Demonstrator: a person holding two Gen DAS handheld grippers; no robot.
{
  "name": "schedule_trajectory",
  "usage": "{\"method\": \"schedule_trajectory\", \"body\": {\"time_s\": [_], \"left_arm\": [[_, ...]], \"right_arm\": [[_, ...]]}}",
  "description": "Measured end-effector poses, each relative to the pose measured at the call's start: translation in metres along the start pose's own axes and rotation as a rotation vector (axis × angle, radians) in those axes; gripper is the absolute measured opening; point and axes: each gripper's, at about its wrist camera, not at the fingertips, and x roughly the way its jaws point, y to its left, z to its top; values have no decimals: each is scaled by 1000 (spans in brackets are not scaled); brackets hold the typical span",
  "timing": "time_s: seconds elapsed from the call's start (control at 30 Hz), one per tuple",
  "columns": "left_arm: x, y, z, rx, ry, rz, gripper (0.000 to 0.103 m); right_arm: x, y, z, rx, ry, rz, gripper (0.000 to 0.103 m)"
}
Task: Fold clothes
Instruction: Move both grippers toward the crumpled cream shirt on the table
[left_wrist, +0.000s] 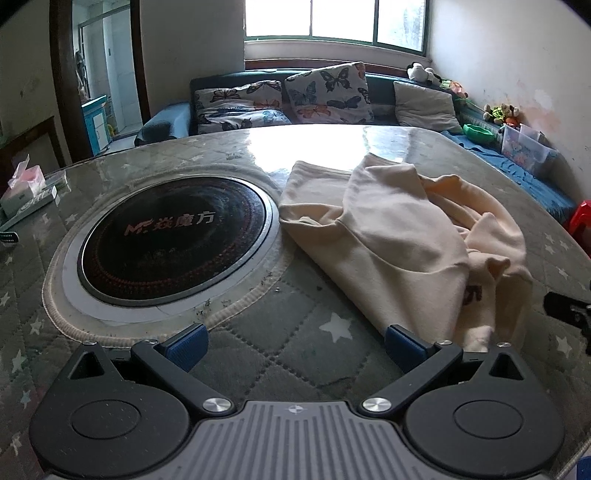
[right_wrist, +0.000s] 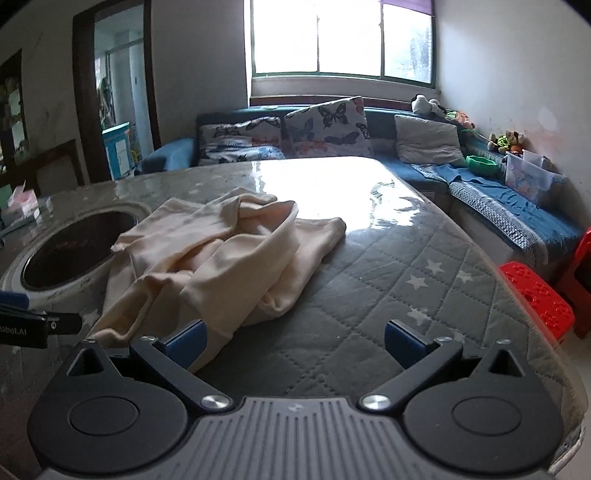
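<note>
A cream garment (left_wrist: 402, 236) lies crumpled on the quilted star-pattern table cover (left_wrist: 295, 354), to the right of a round black cooktop (left_wrist: 173, 236). My left gripper (left_wrist: 295, 345) is open just in front of the garment's near corner, holding nothing. In the right wrist view the same cream garment (right_wrist: 221, 258) lies bunched ahead and to the left. My right gripper (right_wrist: 293, 343) is open, its left blue pad beside the garment's near hem, with bare cover between the jaws. The left gripper's black body (right_wrist: 33, 325) shows at that view's left edge.
A sofa (right_wrist: 498, 206) with butterfly cushions (left_wrist: 325, 92) runs behind and to the right of the table. A red plastic stool (right_wrist: 539, 295) stands by the table's right edge. A tissue box (left_wrist: 22, 184) sits at the far left. A clear storage box (left_wrist: 524, 147) rests on the sofa.
</note>
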Motion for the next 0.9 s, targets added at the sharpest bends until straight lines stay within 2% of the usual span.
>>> {"method": "schedule_trajectory", "body": {"time_s": [0.53,0.9], "left_arm": [[-12,-15,1,37,-4,-12,103],[-4,-18,3,31,26,-12,103]], "right_arm": [[-7,5,-4,-6,19,27,103],[-2,4,-2,-9,33,33,103]]}}
